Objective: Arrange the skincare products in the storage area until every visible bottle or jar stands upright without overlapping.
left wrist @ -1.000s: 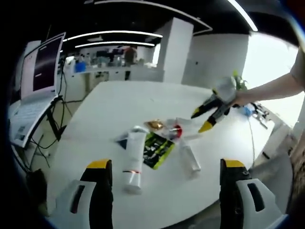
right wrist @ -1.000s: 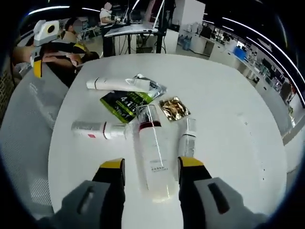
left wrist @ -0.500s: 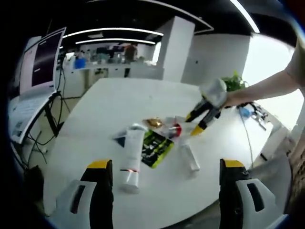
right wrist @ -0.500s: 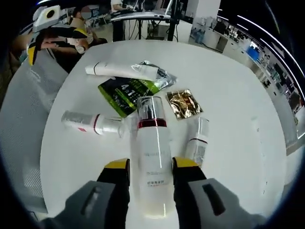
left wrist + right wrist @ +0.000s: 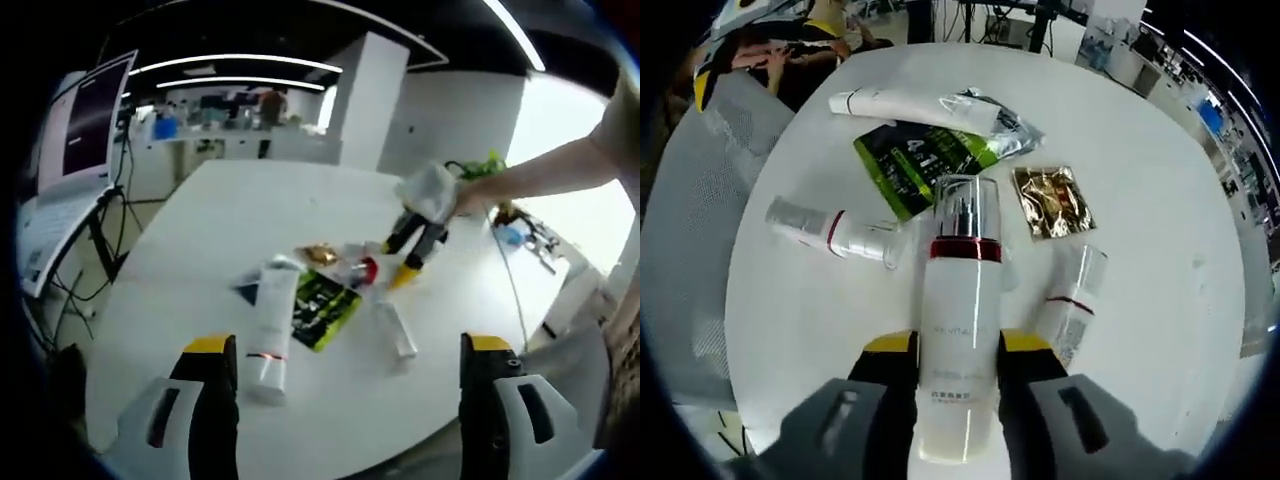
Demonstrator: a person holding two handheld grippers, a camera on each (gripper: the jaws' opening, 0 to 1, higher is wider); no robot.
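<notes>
My right gripper point(image 5: 956, 346) is shut on a tall white bottle point(image 5: 962, 290) with a red band and a clear cap; both yellow-tipped jaws press its lower sides. Around it on the white round table point(image 5: 1160, 200) lie a small white bottle point(image 5: 835, 230), a white tube point(image 5: 915, 108), a green sachet point(image 5: 915, 165), a gold sachet point(image 5: 1053, 200) and another small bottle point(image 5: 1072, 300). My left gripper point(image 5: 348, 352) hangs open at the table's near edge, well short of the white tube point(image 5: 265, 325) and green sachet point(image 5: 325, 305). From there the right gripper point(image 5: 410, 250) reaches down to the pile.
A monitor on a stand point(image 5: 85, 130) is off the table's left side. A person's arm point(image 5: 545, 175) reaches in from the right. A grey mesh chair point(image 5: 690, 210) stands beside the table. The table's far half point(image 5: 280, 205) is bare.
The right gripper has moved forward along the tall bottle and its jaws have shut on the bottle's sides. The left gripper stays open and nearly still.
</notes>
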